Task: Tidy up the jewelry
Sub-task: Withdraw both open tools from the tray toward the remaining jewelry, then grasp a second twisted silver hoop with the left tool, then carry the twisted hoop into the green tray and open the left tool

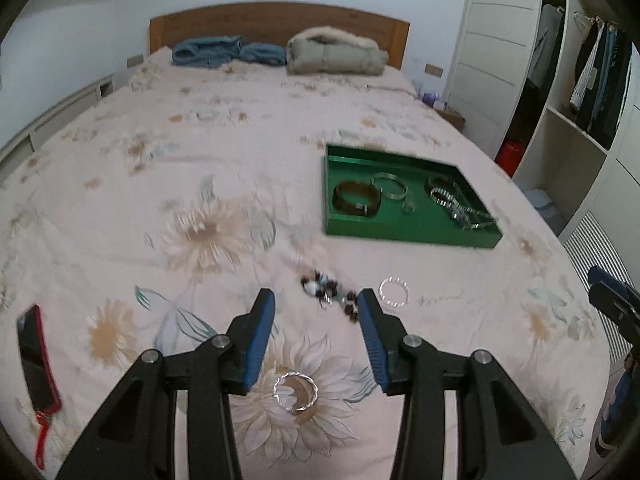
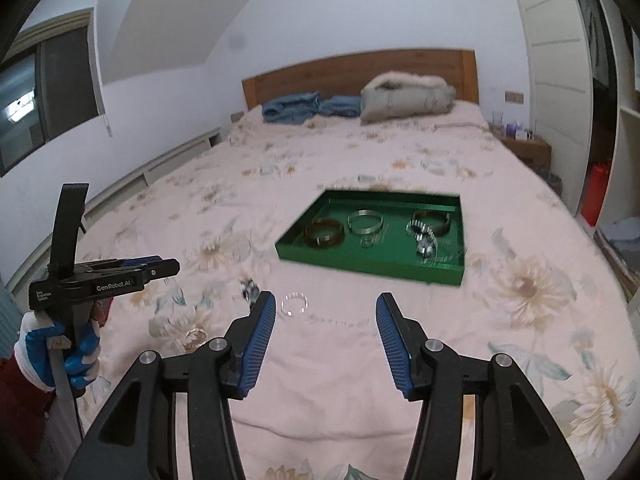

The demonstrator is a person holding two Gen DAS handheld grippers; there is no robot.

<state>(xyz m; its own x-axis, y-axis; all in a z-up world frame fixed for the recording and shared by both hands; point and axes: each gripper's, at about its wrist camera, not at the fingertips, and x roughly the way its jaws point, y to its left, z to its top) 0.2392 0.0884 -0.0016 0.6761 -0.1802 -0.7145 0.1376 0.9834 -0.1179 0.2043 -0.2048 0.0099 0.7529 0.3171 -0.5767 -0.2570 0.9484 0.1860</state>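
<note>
A green tray (image 1: 412, 238) (image 2: 368, 266) lies on the flowered bedspread and holds a brown bracelet (image 1: 356, 198), a silver bangle (image 1: 390, 186) and a metal watch band (image 1: 460, 204). Loose on the bed are a dark beaded bracelet (image 1: 328, 290) (image 2: 250, 290), a clear ring-shaped bracelet (image 1: 394, 291) (image 2: 295, 304) and a twisted silver bangle (image 1: 295, 394) (image 2: 196, 336). My left gripper (image 1: 316, 294) (image 2: 174, 269) is open above the bed, the silver bangle below its jaws and the beads just past its tips. My right gripper (image 2: 326, 298) is open and empty, near the clear bracelet.
A phone in a red case (image 1: 36, 360) lies at the bed's near left. Folded blue clothes (image 1: 224, 52) and a grey coat (image 1: 336, 54) sit by the wooden headboard. An open wardrobe (image 1: 592, 80) stands right of the bed. A gloved hand (image 2: 76, 348) holds the left gripper.
</note>
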